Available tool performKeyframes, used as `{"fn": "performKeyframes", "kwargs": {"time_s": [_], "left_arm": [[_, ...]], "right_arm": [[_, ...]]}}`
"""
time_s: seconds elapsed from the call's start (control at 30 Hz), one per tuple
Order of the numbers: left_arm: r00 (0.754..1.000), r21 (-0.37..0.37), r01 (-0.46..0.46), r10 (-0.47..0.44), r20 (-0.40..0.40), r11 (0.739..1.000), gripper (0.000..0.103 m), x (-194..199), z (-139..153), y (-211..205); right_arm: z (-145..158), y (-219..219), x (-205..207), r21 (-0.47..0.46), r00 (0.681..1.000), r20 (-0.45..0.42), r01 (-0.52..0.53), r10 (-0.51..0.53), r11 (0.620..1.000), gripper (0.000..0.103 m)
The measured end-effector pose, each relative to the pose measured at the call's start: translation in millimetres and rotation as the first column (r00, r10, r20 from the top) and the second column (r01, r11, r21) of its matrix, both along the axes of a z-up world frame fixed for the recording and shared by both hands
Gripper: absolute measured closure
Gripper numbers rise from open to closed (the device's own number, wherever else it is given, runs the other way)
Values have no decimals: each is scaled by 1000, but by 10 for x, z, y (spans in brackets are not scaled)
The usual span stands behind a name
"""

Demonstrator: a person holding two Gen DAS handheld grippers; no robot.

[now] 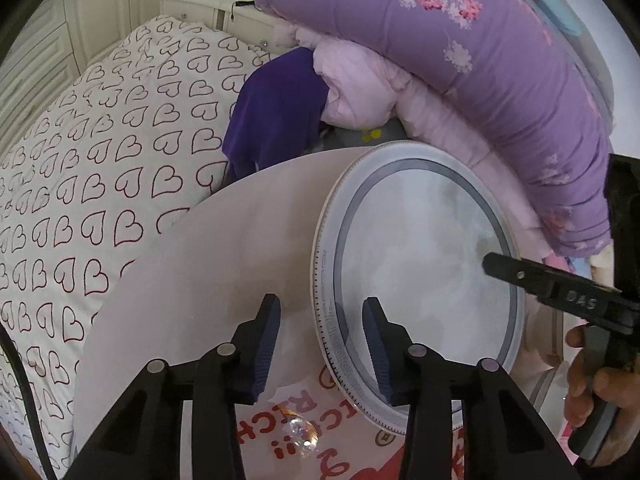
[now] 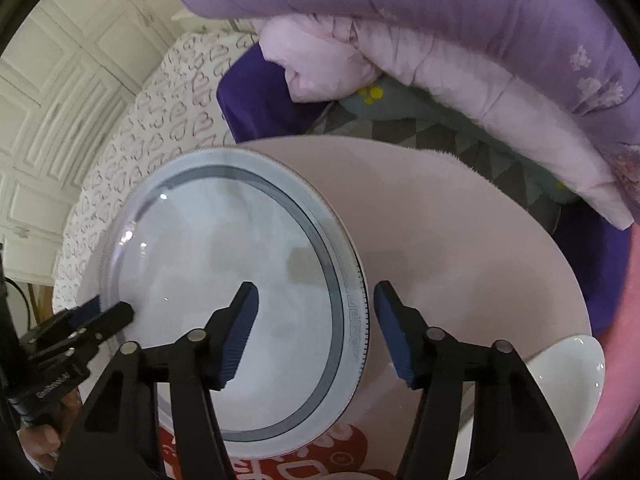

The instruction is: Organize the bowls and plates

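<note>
The left gripper (image 1: 320, 344) has its jaws spread wide with nothing between the blue ribbed pads (image 1: 266, 344); its left finger hangs over the bare pink mat (image 1: 192, 280) and its right finger over the near-left rim of the plate (image 1: 420, 264). The plate lies flat, face up, on the round pink mat, toward the mat's right side in the left wrist view. Being round, it has no true long axis; the fisheye draws it as an oval running near to far. Its rim is pale grey with a key-pattern band and a fine toothed edge, and a darker grey ring circles the marbled white centre.

Under the mat's near edge lies a red and white printed sheet (image 1: 288, 420); its large letters read upside down and only "RICH" can be made out. A faceted glass bead (image 1: 302, 432) rests on it.

The right gripper (image 2: 316, 336) is also spread and holds nothing. Its left finger is over the plate's centre and its right finger over the mat, so the plate's right rim lies between them. From the left wrist view its black body shows raised letters "DAS", and a hand (image 1: 592, 392) grips the handle.

At the near right of the mat, a white bowl (image 2: 568, 380) sits upright, partly hidden behind the right finger. Behind the mat are a heart-printed sheet (image 1: 100, 180) on the left and a folded purple quilt (image 1: 500, 80) on the right.
</note>
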State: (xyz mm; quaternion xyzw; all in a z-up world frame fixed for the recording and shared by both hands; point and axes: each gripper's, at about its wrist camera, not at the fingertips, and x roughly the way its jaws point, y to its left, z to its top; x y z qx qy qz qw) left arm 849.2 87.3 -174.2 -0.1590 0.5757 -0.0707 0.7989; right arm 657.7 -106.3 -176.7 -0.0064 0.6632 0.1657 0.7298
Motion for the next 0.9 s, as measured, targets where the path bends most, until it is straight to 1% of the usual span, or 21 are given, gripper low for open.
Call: {"fn": "performKeyframes", "kwargs": {"time_s": [0.03,0.1,0.13,0.17,0.2,0.23,0.27,0.3,0.37,0.47,0.63,0.9], "left_arm": [[1000,0,-1,1,0,1000,66,-1,0,-1],[1000,1,-4,4,1,1000,67,2,0,-2],[1000,1,-8,8,0,1000,70,2,0,7],[1000,2,-10,10,-1,1000,71,4,-1,13],[1000,-2,-10,10,-1,1000,71,7,-1,24],[1000,-10,-7,7,-1,1000,76,7,-2,25],[1000,-28,2,-2,-3,1000,85,5,-5,24],[1000,-41,8,-8,-4,999,87,4,-7,16],[1000,-25,-3,3,6,1000,87,-5,4,27],[1000,-26,-14,14,11,1000,87,-27,6,45],[999,-21,-32,32,10,999,87,-76,31,93],[999,-11,-52,52,4,999,87,-210,109,207]], "right_arm": [[-30,2,6,4,1000,-10,3,-3,1000,52],[-43,7,2,3,1000,-8,9,-9,1000,51],[-38,4,-1,2,1000,-7,13,-13,1000,52],[-34,-12,-3,-5,1000,-2,19,-19,1000,55],[-24,-16,-7,-12,1000,1,22,-22,1000,61],[-19,-28,-5,-18,1000,4,23,-23,1000,65],[-11,-41,-8,-16,1000,8,22,-22,1000,66],[-9,-49,-9,-13,1000,12,22,-21,1000,67],[-11,-57,-26,-10,1000,9,24,-24,1000,68],[0,-61,-55,-6,1000,18,26,-25,1000,69],[5,-78,-108,33,999,10,34,-34,999,73],[24,-10,-281,66,999,2,35,-35,997,75]]}}
